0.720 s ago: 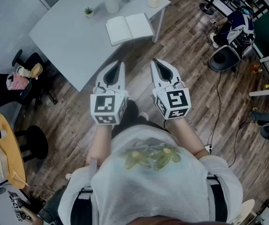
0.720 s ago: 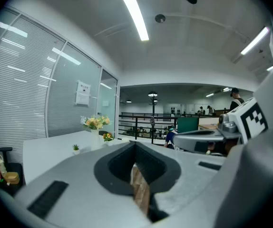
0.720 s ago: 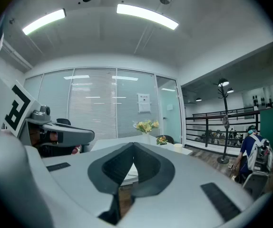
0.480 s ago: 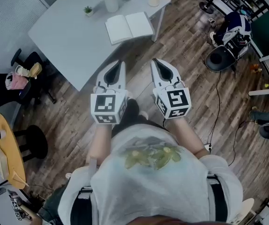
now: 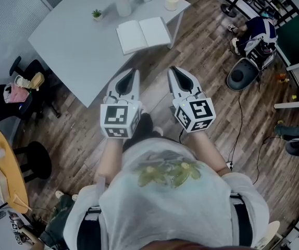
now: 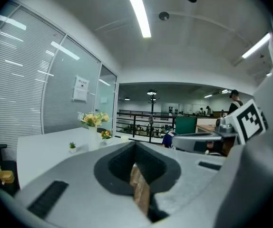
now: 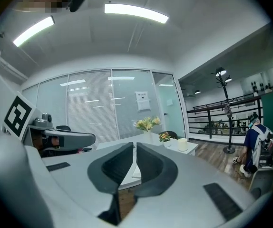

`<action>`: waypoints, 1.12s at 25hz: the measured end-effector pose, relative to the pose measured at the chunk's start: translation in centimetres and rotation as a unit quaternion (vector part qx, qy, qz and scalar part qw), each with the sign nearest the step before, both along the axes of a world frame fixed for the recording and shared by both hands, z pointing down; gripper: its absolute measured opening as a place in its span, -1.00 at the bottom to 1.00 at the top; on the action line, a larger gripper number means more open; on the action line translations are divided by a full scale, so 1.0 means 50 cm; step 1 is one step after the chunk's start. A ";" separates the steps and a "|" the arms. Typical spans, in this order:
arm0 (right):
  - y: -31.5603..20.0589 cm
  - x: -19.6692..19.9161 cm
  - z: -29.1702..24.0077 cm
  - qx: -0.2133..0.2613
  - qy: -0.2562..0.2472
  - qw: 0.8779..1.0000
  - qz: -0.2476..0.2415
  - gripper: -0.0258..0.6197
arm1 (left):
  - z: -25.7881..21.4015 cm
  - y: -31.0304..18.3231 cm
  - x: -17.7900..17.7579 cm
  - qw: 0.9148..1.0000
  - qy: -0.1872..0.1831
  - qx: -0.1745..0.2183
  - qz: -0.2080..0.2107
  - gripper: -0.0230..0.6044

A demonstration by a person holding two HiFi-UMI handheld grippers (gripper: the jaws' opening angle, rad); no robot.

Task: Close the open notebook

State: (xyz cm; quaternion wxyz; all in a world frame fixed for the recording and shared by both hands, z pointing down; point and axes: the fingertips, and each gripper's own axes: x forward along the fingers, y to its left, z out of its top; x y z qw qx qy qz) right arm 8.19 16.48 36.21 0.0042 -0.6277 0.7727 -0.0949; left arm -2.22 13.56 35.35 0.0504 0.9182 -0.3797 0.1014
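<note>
Nearest to us, both claws sit level and side by side in front of our chest. The left claw (image 5: 134, 73) has its jaws brought together with only a thin slit between them and nothing in it. The right claw (image 5: 172, 70) is likewise closed tight and empty. Past the tips comes a strip of wooden floor (image 5: 154, 82), then the near edge of the pale table (image 5: 71, 40).

The notebook (image 5: 143, 33) lies open and flat on that table, straight ahead of the claws and well apart from them. Beyond it stand a vase of flowers (image 5: 122, 3), a small potted plant (image 5: 97, 13) and a white cup (image 5: 171, 2).

We judge this to be the approach, with the notebook untouched. Next we likely need to step in, lower one claw to an outer edge of a cover, and fold that half over the other.
</note>
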 end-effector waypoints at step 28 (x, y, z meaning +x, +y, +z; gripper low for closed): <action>-0.216 0.118 0.089 -0.075 -0.147 0.984 0.063 -0.24 | 0.053 -0.234 0.021 0.999 -0.015 -0.039 0.027 -0.92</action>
